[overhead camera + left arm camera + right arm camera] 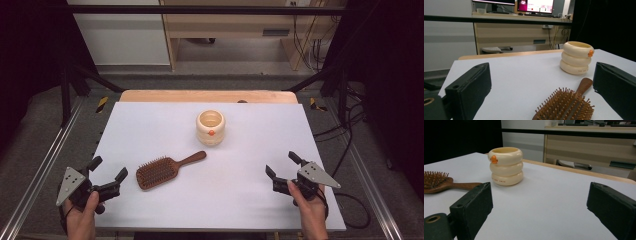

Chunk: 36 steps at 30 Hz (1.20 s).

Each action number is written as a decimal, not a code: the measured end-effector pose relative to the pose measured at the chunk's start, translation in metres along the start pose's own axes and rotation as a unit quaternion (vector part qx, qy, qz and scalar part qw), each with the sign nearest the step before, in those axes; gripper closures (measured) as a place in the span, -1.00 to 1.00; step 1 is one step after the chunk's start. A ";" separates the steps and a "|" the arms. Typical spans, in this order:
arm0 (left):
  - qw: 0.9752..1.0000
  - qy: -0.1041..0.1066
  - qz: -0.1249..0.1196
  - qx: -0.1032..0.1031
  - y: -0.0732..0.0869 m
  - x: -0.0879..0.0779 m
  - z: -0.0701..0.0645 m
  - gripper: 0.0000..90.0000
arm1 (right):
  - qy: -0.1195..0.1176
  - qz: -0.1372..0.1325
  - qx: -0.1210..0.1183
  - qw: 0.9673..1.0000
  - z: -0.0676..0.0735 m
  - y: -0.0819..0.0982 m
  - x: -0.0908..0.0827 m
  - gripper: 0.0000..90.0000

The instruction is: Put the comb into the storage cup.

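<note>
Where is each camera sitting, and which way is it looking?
High view: above the person's side, looking forward and down on the white table; both hands and claws show, left claw, right claw.
Left gripper view: rides that open claw, facing the hairbrush and cream cup.
Right gripper view: rides that open claw, low over the table.
All views share the brush and cup.

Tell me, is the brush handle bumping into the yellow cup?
Apart. The high view shows bare white table between the tip of the brush handle and the yellow cup.
</note>
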<state>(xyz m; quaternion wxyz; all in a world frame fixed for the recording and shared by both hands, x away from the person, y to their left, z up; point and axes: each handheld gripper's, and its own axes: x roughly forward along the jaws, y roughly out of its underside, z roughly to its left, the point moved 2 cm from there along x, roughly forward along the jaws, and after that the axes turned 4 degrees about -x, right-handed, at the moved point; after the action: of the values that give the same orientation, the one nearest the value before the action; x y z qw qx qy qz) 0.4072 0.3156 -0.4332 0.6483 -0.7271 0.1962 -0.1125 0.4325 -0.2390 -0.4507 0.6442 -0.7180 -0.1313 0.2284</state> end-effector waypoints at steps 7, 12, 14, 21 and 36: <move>1.000 -0.004 0.016 -0.002 0.001 0.003 -0.002 -0.95 | 0.006 0.002 0.003 1.000 -0.001 0.001 0.000 -0.87; 1.000 -0.005 0.027 -0.003 0.003 0.005 -0.003 -0.95 | 0.007 0.006 0.002 1.000 0.000 0.002 0.001 -0.86; 0.999 -0.004 0.032 -0.002 0.003 0.006 -0.003 -0.94 | 0.007 0.008 0.002 1.000 0.000 0.002 0.001 -0.87; 0.999 0.001 0.038 0.000 0.004 0.007 -0.005 -0.94 | 0.013 0.010 0.003 1.000 -0.001 0.002 0.001 -0.88; 0.998 0.005 0.063 0.007 0.008 0.010 -0.007 -0.91 | 0.010 0.017 -0.003 1.000 0.003 0.003 0.004 -0.89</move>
<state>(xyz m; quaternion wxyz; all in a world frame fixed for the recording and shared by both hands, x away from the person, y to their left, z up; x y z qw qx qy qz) 0.4122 0.3046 -0.4408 0.6581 -0.7082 0.2441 -0.0757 0.4340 -0.2352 -0.4545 0.6395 -0.7241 -0.1133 0.2321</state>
